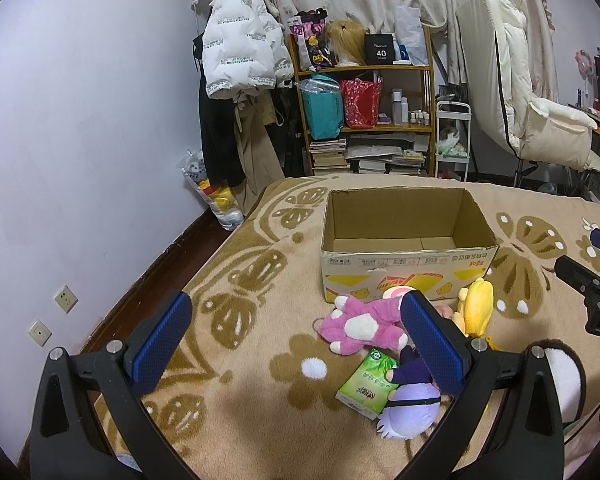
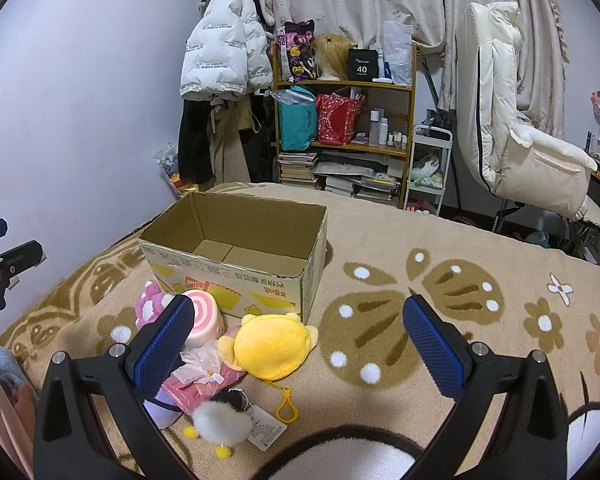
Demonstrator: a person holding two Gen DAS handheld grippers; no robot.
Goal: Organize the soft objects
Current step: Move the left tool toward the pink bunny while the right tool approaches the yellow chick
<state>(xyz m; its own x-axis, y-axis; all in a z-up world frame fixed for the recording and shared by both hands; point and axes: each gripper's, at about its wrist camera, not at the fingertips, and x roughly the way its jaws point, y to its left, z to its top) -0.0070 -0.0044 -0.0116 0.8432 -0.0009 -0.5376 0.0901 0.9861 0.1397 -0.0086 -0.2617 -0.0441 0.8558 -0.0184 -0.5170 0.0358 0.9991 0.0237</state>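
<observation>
Zero toys boxed | cardboard box [image 2: 236,236] looks empty on bed [image 2: 440,248] | you still have pink plush [image 1: 360,326], yellow plush [image 2: 274,350], tissue pack [image 1: 366,384] piled by its near side | left gripper [image 1: 296,344] jaws released, right gripper [image 2: 298,344] jaws released, holding nothing

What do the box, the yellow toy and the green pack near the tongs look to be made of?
Box: corrugated cardboard, matte brown inside, printed outside, with ragged top edges. Yellow toy: plush fabric, short soft nap, with a glossy, probably plastic clip. Green pack: seemingly a soft pack in shiny printed plastic film, likely tissues.
</observation>
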